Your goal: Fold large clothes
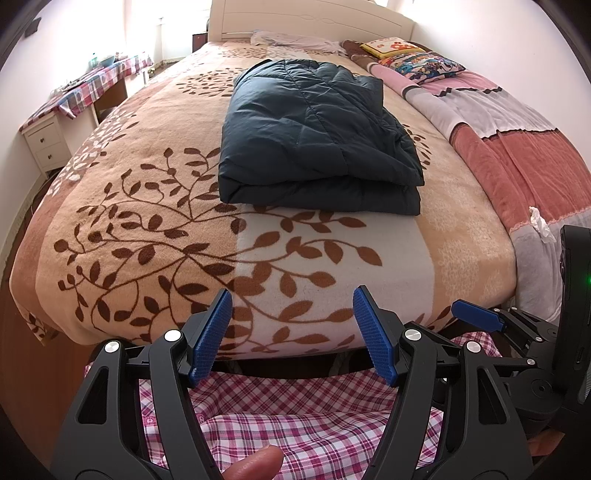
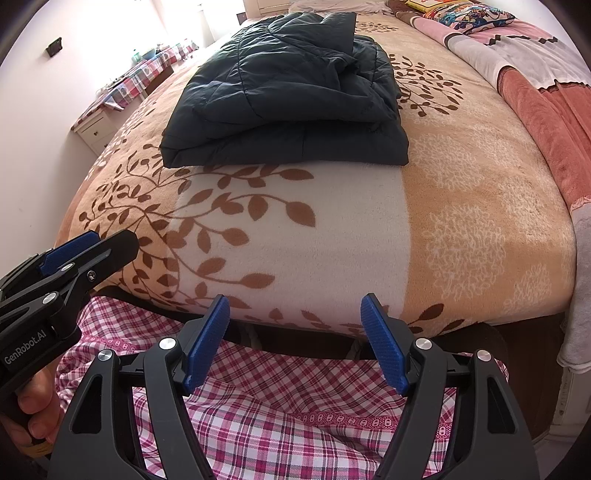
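Now the folded dark jacket [image 1: 317, 136] lies on the bed [image 1: 147, 229], toward its far middle. Both the left gripper [image 1: 291, 336] and right gripper [image 2: 295, 343] hang spread and empty at the near edge, well apart from it.

We found the folded jacket [image 1: 314, 136] lying on the bed [image 1: 147, 221], near its middle and well back from the foot edge. Behind it, at the headboard [image 1: 314, 18], lay pillows [image 1: 417, 59] — to the jacket's right. A quilt [image 1: 498, 129] ran along the bed's right side. Left of the bed stood a covered tabletop [image 1: 92, 85]. Both tongs — left tongs [image 1: 291, 332], right tongs [image 2: 295, 339] — hung side by side before the foot edge, apart from the jacket.
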A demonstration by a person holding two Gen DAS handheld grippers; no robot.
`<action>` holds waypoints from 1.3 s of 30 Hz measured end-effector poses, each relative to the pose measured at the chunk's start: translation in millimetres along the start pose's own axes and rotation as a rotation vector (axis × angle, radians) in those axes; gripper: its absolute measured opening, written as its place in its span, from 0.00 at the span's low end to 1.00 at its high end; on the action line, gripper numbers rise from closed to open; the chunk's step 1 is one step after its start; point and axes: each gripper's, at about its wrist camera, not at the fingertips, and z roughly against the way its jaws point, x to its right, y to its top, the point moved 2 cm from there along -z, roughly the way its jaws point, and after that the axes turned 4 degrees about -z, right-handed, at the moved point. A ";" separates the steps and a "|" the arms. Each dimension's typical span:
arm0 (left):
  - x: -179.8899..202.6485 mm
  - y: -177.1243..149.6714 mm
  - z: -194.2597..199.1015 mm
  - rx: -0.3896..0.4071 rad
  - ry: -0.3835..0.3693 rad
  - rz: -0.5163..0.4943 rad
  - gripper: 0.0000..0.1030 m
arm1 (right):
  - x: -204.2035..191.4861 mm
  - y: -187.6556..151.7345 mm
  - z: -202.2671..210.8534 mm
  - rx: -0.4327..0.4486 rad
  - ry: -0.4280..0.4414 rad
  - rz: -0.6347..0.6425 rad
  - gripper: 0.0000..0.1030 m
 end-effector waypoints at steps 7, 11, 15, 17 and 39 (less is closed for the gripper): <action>-0.7 -1.6 -0.5 -0.002 0.000 0.000 0.66 | 0.0 0.2 -0.3 -0.001 0.001 0.000 0.70; -0.9 -1.0 -0.7 -0.002 0.003 0.001 0.66 | 0.0 -0.5 -0.1 -0.001 0.001 0.001 0.70; -3.2 -4.2 0.2 0.002 -0.004 0.006 0.66 | 0.3 0.4 -0.3 -0.002 0.001 0.001 0.70; -1.5 -2.5 1.2 0.004 -0.001 0.002 0.66 | 0.3 0.6 -0.2 -0.002 0.001 0.002 0.70; -1.7 -2.5 0.4 -0.010 0.007 -0.001 0.66 | 1.0 0.6 -0.7 -0.005 0.003 0.003 0.70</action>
